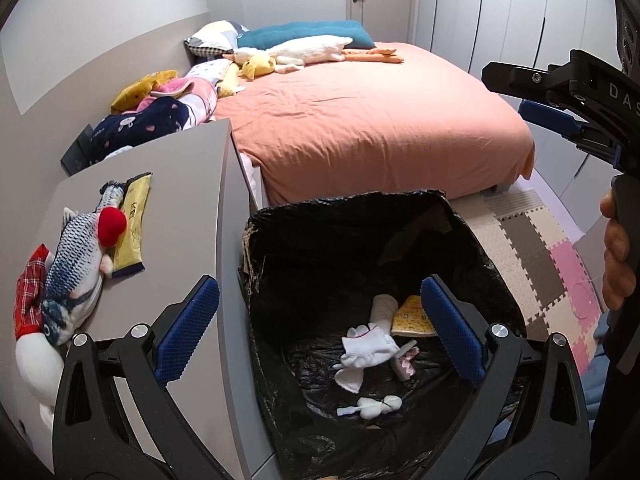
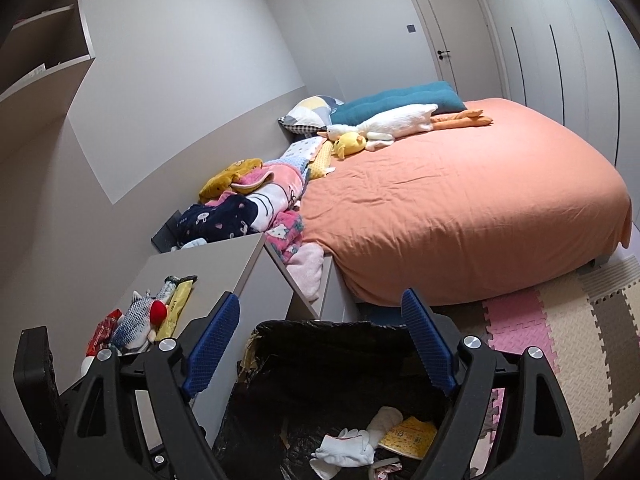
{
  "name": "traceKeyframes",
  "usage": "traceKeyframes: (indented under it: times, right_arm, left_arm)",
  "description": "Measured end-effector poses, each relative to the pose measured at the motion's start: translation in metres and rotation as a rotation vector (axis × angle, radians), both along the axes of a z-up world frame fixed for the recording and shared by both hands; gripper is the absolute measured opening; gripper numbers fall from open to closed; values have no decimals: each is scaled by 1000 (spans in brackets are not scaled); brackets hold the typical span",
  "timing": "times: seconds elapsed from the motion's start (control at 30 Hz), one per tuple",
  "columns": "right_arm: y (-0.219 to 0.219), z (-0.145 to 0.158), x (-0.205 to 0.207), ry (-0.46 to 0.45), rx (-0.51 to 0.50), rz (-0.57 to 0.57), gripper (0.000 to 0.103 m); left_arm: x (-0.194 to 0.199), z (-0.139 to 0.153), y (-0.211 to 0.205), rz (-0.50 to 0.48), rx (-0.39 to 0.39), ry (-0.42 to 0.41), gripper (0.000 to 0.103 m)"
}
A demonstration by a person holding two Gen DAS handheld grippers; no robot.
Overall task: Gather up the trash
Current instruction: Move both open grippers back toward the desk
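Black plastic lines the open trash bin [image 1: 360, 240], which stands on the floor at the bed's foot corner, touching the grey cabinet at its nine o'clock. At its bottom lie crumpled white tissues [image 1: 370, 346], a yellow printed wrapper [image 1: 412, 316] at their one o'clock, a small pink-and-white scrap [image 1: 406, 360] just beside them at three o'clock, and a white twisted wad [image 1: 378, 406] at six o'clock.

The left gripper [image 1: 320, 328] hangs over the bin with its blue-padded jaws spread wide and nothing between them. The right gripper [image 2: 320, 344] is above the bin's near rim, jaws also wide apart and empty; in the left wrist view it shows at three o'clock with a hand [image 1: 618, 264] on its handle.

On the grey cabinet top [image 1: 180, 208] lie a blue-scaled plush fish [image 1: 76, 256] with a red ball [image 1: 113, 226] and a flat yellow packet [image 1: 132, 232] touching it. At twelve o'clock spreads the salmon-covered bed [image 1: 360, 120] with a white plush goose [image 1: 308, 50]; puzzle foam mats [image 1: 540, 248] cover the floor at three o'clock.
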State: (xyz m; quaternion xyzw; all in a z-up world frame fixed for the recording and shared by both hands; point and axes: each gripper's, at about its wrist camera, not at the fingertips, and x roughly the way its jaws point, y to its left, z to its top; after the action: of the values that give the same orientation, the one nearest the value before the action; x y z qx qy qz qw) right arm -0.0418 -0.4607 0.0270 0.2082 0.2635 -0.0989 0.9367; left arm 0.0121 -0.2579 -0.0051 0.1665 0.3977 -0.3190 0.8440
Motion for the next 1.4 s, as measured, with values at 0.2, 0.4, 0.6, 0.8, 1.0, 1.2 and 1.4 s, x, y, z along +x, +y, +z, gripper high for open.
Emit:
traceKeyframes:
  times: [0.2,0.4,0.6,0.8,1.0,1.2,1.4]
  right_arm:
    - [9,-2,10,14,-9,20,83]
    - [23,-8,23,33,-10,49,83]
    - [42,-11,38,47,-17,90,83]
    - [61,-15,54,59,-24,131,83]
    - [81,-16,69,69,-33,165,83]
    - [104,-18,86,79,-43,208,83]
    - [129,-20,103,90,-52,252,83]
  left_arm:
    - [2,-1,8,16,-5,8,97]
    - [8,-2,21,41,-5,16,97]
    - [18,-3,40,86,-11,28,97]
    - [26,-4,60,138,-21,35,97]
    - [33,-1,83,201,-23,28,97]
    - [42,2,111,263,-30,21,97]
    - [51,5,139,316,-34,19,97]
